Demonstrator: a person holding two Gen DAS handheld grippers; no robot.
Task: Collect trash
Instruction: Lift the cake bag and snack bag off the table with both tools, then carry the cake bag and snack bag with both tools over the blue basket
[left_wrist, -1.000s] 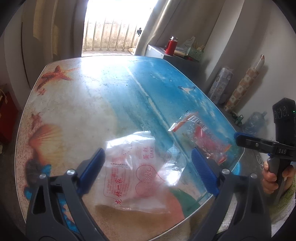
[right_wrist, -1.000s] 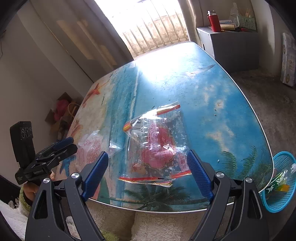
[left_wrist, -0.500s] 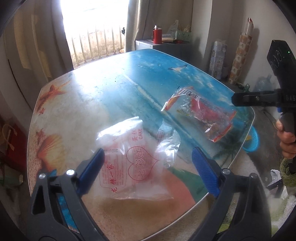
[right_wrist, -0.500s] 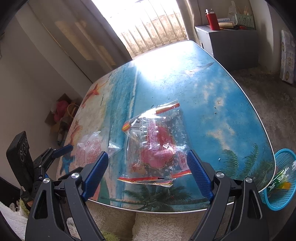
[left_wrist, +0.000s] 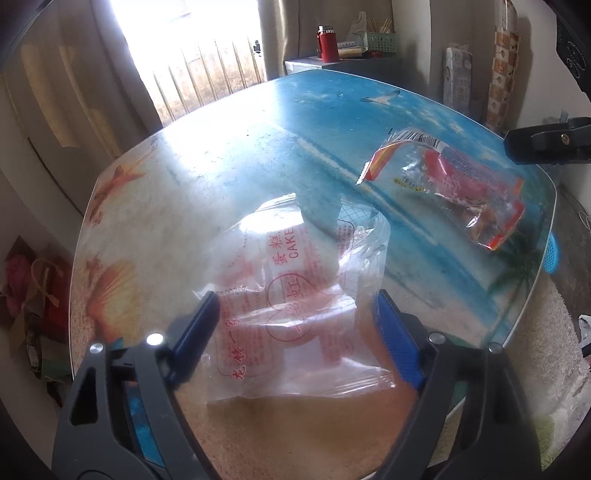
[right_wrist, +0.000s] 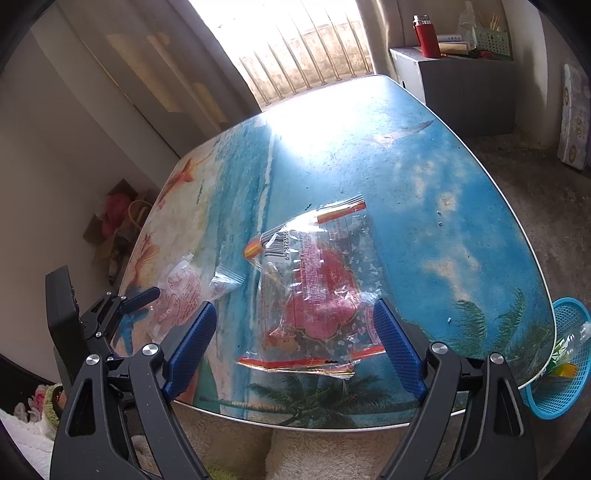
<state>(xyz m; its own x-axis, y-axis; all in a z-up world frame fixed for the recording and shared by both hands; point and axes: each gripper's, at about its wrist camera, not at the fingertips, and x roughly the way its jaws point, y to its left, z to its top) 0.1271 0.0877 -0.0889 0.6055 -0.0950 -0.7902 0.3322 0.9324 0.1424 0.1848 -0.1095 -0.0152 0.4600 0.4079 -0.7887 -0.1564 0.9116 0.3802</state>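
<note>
A clear cake wrapper printed in red lies flat on the sandy, shell-patterned part of the counter, close to its near edge and toward the near left corner. The left hand-held gripper is set over it with a blue pad on either side of the wrapper; the jaws are closing, the wrapper lies between them, and the plastic bunches up against both pads, though a firm pinch cannot be made out. In the right wrist view this same gripper shows at the counter's left edge, over the wrapper.

Further right, on the blue sea part of the counter, lies a second clear wrapper with a red print, a barcode and red-and-yellow end strips, near the near edge; the left wrist view shows it toward the right edge. The right hand-held gripper hovers over it with its pads spread wide, one to each side, not pressing it.

Past the counter's near right corner, lower down, stands a blue basket holding some packaging.
</note>
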